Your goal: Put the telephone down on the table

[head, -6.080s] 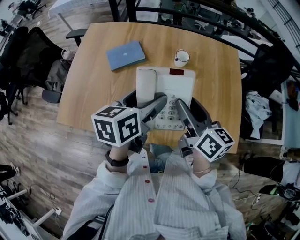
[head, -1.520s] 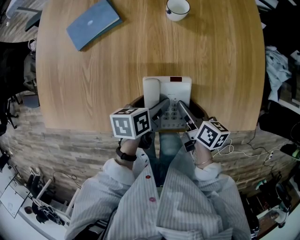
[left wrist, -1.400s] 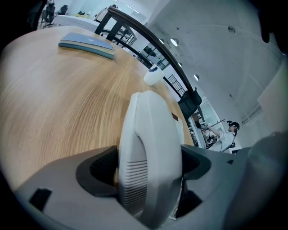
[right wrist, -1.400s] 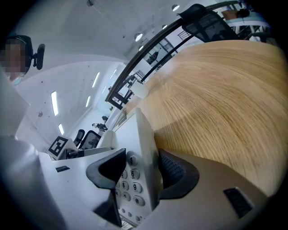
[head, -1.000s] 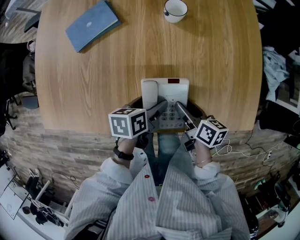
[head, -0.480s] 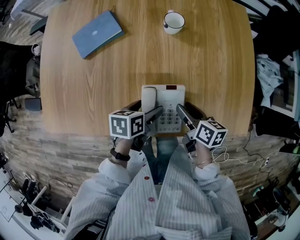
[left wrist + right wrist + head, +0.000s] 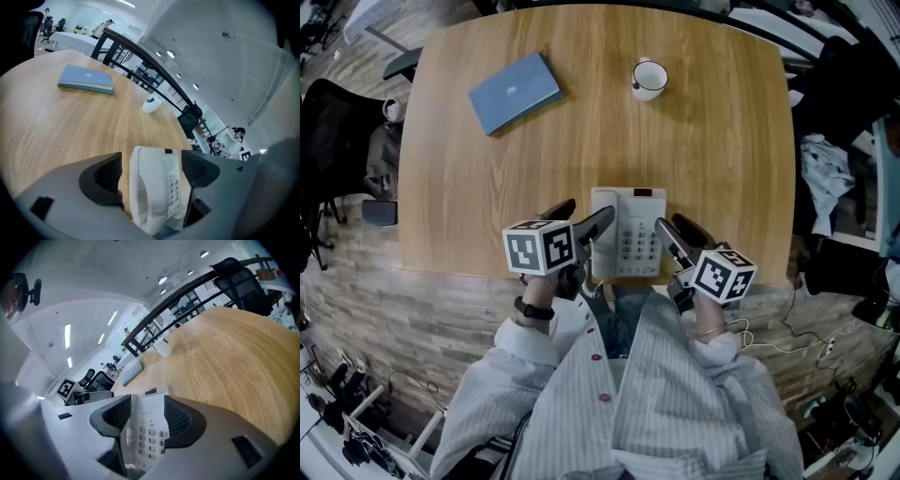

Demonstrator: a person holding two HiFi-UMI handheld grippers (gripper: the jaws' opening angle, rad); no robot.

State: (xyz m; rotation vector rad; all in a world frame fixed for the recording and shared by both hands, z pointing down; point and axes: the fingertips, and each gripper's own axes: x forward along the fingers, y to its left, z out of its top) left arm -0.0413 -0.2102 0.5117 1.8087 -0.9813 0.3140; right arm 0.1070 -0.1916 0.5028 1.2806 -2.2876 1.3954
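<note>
The white telephone [image 7: 628,230] lies flat on the wooden table [image 7: 722,169], close to its front edge, with the handset in its cradle on the left side. My left gripper [image 7: 591,208] is open. One finger is beside the phone's left side and the other is over the handset. In the left gripper view the telephone [image 7: 154,187] shows between the spread jaws. My right gripper [image 7: 669,222] is open at the phone's right edge. In the right gripper view the keypad of the telephone [image 7: 149,427] shows in the gap between the jaws.
A blue book [image 7: 514,91] lies at the table's far left and a white mug [image 7: 649,79] stands at the far middle. Black chairs [image 7: 337,141] stand to the left of the table. Railings and desks lie beyond the far edge.
The head view has drawn back, so more of the table shows. The telephone stays between the two grippers at the front edge. The left jaws sit slightly further left on it.
</note>
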